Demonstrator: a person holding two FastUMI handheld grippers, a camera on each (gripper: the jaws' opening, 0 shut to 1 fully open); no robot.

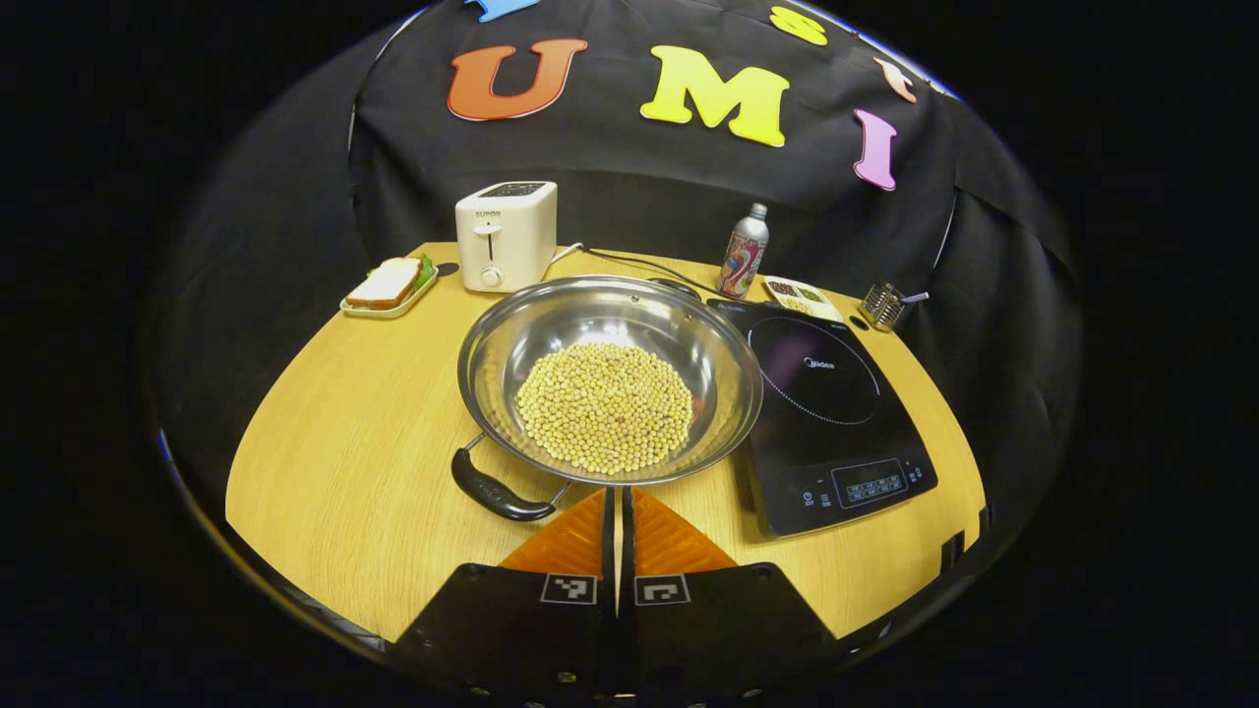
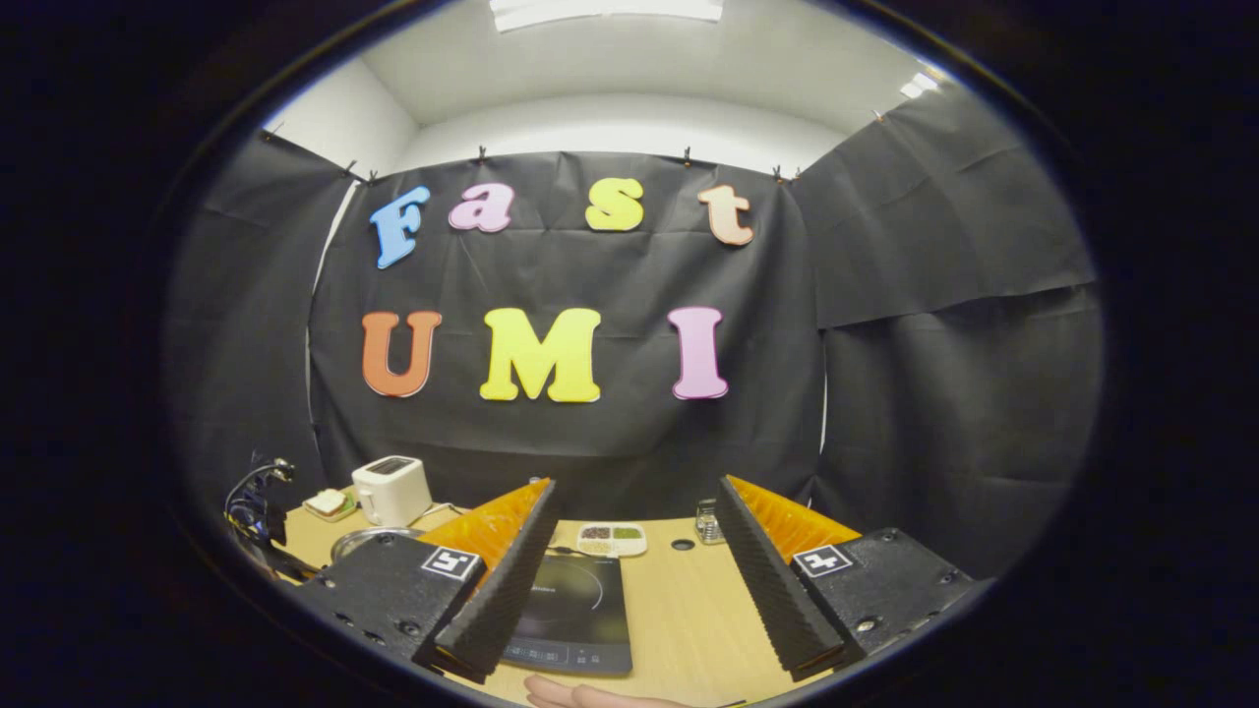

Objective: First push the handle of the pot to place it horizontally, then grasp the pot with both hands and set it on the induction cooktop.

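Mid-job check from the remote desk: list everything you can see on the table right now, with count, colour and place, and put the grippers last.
Table: one, light wood, under everything.
Pot: one, steel, table centre, left of the cooktop; filled with pale yellow beans.
Pot handle: one, black, near-left of the rim, angled.
Induction cooktop: one, black, right of the pot.
Toaster: one, cream, back left.
Sandwich plate: one, pale, left of the toaster.
Bottle: one, patterned, back centre.
Snack tray: one, white, behind the cooktop.
Metal rack: one, silver, back right.
Left gripper: shut, just short of the pot.
Right gripper: open, above the cooktop.
Hand: one, at the near edge.
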